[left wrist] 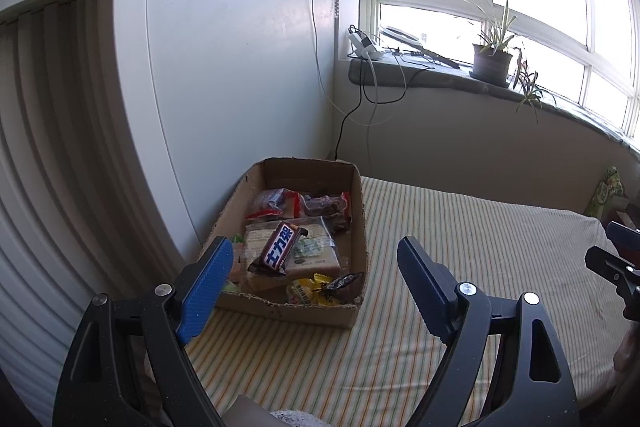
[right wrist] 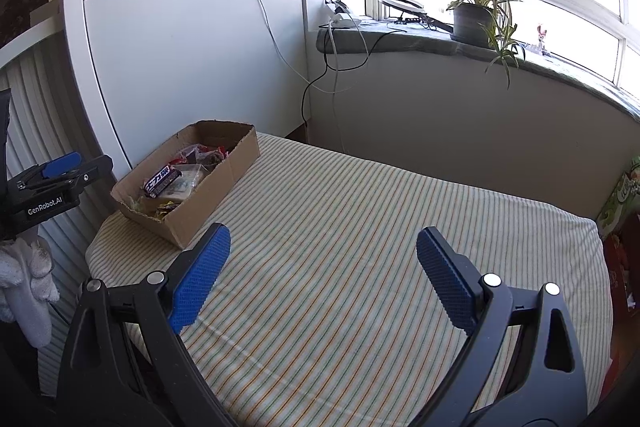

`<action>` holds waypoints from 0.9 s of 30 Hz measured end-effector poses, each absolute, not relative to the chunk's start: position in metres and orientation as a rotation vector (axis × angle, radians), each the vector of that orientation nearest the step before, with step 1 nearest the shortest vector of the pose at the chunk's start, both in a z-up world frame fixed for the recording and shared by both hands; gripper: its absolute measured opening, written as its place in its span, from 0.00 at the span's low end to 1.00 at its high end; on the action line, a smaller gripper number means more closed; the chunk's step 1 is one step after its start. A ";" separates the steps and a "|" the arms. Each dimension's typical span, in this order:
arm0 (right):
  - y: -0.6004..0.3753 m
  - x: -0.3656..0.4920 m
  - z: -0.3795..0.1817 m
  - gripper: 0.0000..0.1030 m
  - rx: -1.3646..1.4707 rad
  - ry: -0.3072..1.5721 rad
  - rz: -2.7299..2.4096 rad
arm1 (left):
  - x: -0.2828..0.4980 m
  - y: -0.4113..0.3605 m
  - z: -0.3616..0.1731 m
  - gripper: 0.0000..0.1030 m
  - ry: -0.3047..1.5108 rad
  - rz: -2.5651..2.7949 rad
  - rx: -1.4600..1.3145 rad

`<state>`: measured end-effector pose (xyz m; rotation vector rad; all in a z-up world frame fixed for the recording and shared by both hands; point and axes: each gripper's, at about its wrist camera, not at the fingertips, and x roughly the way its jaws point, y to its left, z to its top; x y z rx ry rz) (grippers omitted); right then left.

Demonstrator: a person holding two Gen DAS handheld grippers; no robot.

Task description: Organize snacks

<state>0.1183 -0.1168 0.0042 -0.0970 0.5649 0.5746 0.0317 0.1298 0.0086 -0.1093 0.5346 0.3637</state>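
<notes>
Left gripper [left wrist: 316,259] wide, empty; cardboard box [left wrist: 358,211] of snacks directly ahead, long axis pointing away. Right gripper [right wrist: 324,251] wide, empty.

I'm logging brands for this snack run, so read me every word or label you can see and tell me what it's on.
"士力架": white characters on the brown candy bar lying on top in the cardboard box.
"GenRobot.AI": white print on the left gripper body, in the right wrist view.
Print on the other snack wrappers and the green package: too small or blurred to read.

Potted plant [right wrist: 474,17] on windowsill [right wrist: 400,41]; striped sheet [right wrist: 360,227] below.
</notes>
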 end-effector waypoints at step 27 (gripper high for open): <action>-0.125 0.126 -0.001 0.93 -0.060 0.587 0.545 | 0.041 0.132 0.003 0.82 0.554 0.371 -0.093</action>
